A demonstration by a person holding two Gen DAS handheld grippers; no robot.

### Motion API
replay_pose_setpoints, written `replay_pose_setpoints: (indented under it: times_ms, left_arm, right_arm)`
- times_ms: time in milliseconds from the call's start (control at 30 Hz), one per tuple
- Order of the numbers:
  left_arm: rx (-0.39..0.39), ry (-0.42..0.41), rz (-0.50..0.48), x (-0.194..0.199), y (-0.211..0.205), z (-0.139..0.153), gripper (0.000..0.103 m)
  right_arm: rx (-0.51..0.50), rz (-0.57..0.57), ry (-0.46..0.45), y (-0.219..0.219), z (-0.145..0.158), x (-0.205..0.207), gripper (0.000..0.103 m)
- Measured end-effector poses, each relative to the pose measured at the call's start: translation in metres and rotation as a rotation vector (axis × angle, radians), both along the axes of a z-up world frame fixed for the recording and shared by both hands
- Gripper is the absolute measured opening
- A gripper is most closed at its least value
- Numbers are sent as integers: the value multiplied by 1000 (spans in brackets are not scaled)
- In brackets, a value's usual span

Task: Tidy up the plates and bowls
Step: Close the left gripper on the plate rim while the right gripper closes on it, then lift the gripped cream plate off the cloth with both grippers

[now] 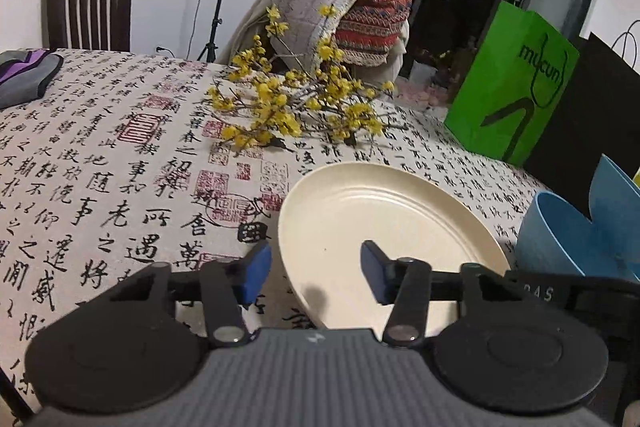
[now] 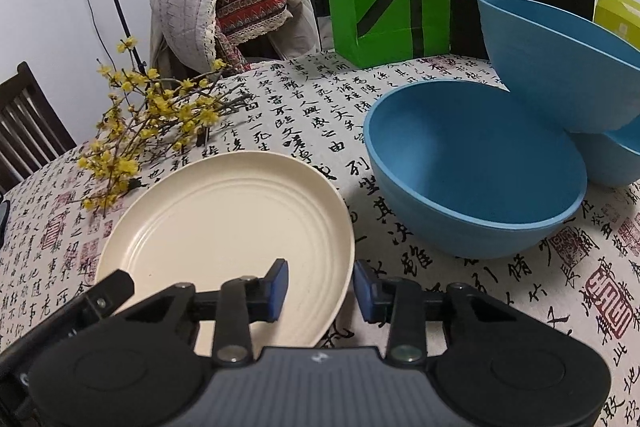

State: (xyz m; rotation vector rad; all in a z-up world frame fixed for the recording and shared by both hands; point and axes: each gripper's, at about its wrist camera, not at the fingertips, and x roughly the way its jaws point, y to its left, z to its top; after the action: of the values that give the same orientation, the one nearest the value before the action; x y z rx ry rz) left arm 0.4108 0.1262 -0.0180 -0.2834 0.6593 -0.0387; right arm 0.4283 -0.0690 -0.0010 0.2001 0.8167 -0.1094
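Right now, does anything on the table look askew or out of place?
Yes. One blue bowl is tipped steeply on its side, leaning on another bowl behind the upright blue bowl. Loose yellow flowering branches lie on the tablecloth beside the cream plate. Nothing spilled or broken.

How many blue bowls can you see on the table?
3. One big bowl stands beside the cream plate; a tilted bowl leans on a third bowl at the right edge. More may hide there.
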Motion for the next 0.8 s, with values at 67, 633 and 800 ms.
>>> replay_pose_setpoints:
  times_ms: [67,633,800]
  left_arm:
    - [-4,0,-3,0,0,-1,49]
    - [-9,40,-4,6,3,-8,42]
    - [-15,73,-6,9,3,-13,32]
  right_arm:
    - [7,-3,3,-1,-2,2,32]
    - [44,10,20,-10,-13,15,25]
    - [53,15,25,-12,-13,14,15]
